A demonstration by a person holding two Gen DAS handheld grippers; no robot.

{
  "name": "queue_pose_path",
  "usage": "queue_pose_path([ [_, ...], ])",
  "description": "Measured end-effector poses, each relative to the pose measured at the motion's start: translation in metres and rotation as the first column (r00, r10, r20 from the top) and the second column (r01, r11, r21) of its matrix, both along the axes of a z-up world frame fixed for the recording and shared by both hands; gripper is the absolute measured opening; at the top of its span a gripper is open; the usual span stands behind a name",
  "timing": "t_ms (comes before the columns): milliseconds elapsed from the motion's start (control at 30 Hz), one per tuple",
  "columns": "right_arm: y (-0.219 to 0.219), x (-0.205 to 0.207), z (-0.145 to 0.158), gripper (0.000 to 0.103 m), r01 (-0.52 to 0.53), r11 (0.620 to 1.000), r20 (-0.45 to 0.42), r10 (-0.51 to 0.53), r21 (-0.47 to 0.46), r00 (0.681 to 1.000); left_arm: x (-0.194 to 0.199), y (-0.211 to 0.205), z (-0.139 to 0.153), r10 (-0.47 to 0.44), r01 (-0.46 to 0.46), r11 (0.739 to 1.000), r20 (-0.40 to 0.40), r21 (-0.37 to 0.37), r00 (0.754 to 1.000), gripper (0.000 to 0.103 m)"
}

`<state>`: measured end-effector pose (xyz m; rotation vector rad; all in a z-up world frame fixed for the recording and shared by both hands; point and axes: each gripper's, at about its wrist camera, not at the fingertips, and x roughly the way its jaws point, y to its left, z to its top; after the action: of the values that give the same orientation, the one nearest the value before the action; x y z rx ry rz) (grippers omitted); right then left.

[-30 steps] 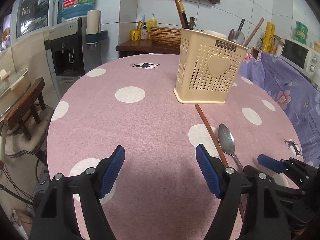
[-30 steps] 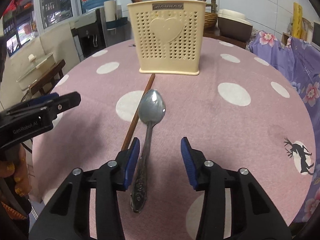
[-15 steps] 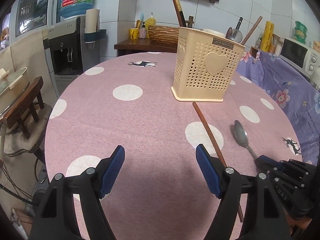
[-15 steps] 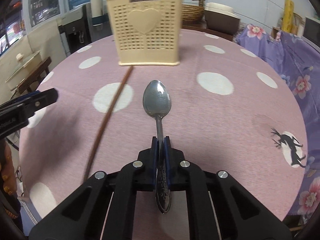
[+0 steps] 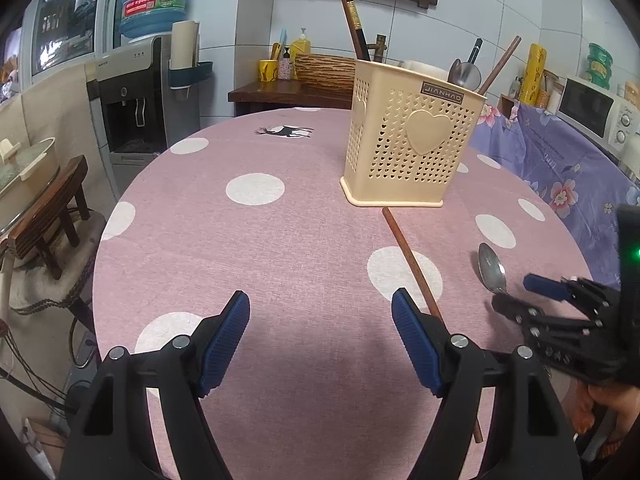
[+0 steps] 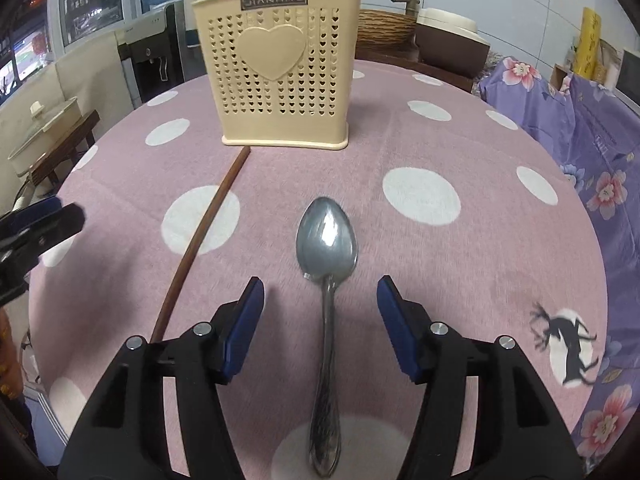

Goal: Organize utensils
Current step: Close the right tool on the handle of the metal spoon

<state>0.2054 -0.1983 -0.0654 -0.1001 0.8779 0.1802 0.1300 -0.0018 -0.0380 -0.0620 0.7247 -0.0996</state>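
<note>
A cream perforated utensil holder [image 5: 412, 148] stands on the pink dotted table; it shows in the right wrist view [image 6: 282, 68] too, with chopsticks and a spoon standing in it. A steel spoon [image 6: 326, 280] lies on the cloth between my right gripper's open fingers [image 6: 320, 312]; its bowl shows in the left wrist view [image 5: 491, 268]. A brown chopstick [image 5: 416, 264] lies left of the spoon, also in the right wrist view [image 6: 200, 236]. My left gripper [image 5: 320, 332] is open and empty over the cloth. The right gripper [image 5: 536, 292] shows at the right of the left wrist view.
The round table [image 5: 248, 248] drops off at its left edge, where a wooden stool [image 5: 44, 216] and a water dispenser [image 5: 132, 96] stand. A purple floral cloth [image 6: 592, 128] covers furniture on the right. A microwave [image 5: 596, 108] sits at far right.
My right gripper was shut on the spoon's handle half a second ago; it has opened, and the spoon lies on the cloth to the right of its first place. The left gripper stayed open.
</note>
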Motion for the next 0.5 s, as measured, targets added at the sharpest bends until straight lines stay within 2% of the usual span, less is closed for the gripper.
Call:
queue_pose_path([
  [267, 0.007, 0.027, -0.007, 0.059, -0.001, 1.000, -0.032, 0.001, -0.016, 1.000, 0.000, 0.002, -0.001, 0.009, -0.009, 1.000, -0.007, 0.007, 1.000, 0.073],
  [433, 0.007, 0.032, -0.006, 0.038, -0.006, 1.000, -0.042, 0.007, 0.015, 0.999, 0.002, -0.002, -0.002, 0.001, -0.001, 1.000, -0.010, 0.011, 1.000, 0.073],
  [500, 0.007, 0.032, -0.006, 0.038, -0.006, 1.000, -0.044, 0.007, 0.018, 0.999, 0.002, -0.005, -0.003, -0.006, 0.006, 1.000, -0.014, 0.014, 1.000, 0.073],
])
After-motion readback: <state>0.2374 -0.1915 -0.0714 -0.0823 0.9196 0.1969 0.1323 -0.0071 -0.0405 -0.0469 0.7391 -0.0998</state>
